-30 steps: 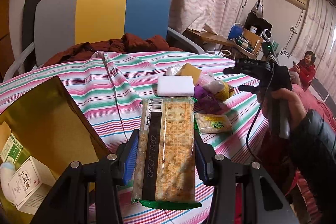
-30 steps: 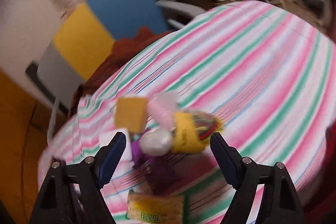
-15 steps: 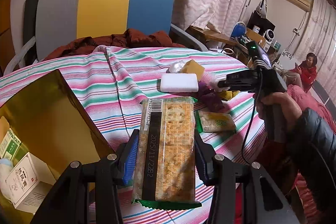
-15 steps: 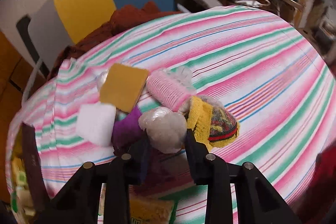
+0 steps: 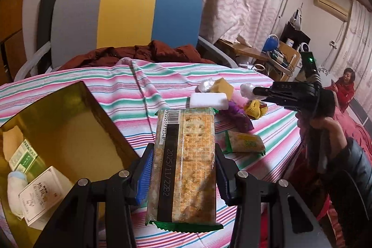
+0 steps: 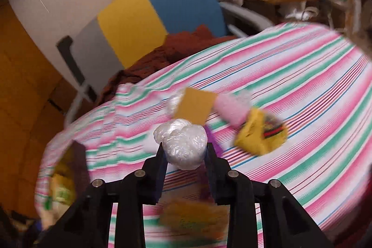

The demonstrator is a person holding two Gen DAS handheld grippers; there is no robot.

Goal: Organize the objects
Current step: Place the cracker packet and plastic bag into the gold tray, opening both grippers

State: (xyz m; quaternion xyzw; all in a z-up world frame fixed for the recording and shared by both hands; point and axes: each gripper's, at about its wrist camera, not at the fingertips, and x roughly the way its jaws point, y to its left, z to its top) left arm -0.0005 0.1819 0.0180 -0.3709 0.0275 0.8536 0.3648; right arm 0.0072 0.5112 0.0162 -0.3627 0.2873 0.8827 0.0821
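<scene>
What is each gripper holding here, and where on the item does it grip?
Left gripper clamps the cracker packet by its long sides, near its lower half. Right gripper pinches the crumpled plastic ball across its middle.

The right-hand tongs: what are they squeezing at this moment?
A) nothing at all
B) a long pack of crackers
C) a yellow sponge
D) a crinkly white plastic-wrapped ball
D: in the right wrist view the right tongs are closed on the crinkly white plastic-wrapped ball, lifted above the striped cloth; the cracker pack sits in the left tongs.
</scene>
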